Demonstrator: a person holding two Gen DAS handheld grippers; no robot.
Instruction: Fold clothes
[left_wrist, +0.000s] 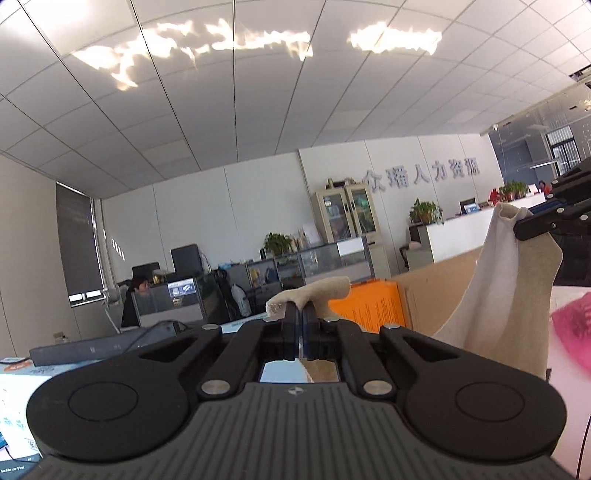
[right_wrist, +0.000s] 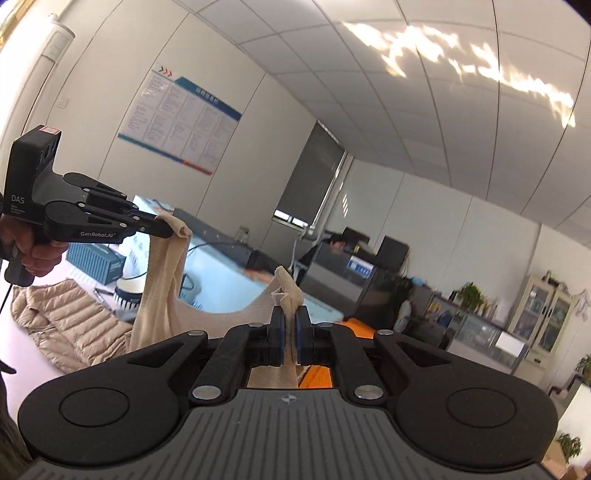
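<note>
- Left claw (left_wrist: 300, 321) has its jaws pressed together on one bunched strap of the beige sleeveless knit top (left_wrist: 513, 295), with a short tuft of cloth poking out past the tips.
- Right claw (right_wrist: 289, 325) is likewise clamped on the other strap, which stands up between its blue-lined fingers (right_wrist: 303, 328).
- Between the two claws the top hangs in the air, neckline sagging, lifted clear of the white worktop (right_wrist: 221, 288).
- Folding looks barely begun: I judge no fold is made yet, and the garment must be laid flat first.
- Near the worktop's left edge lies a beige quilted puffer vest (right_wrist: 66, 325), apparently unfolded too.
</note>
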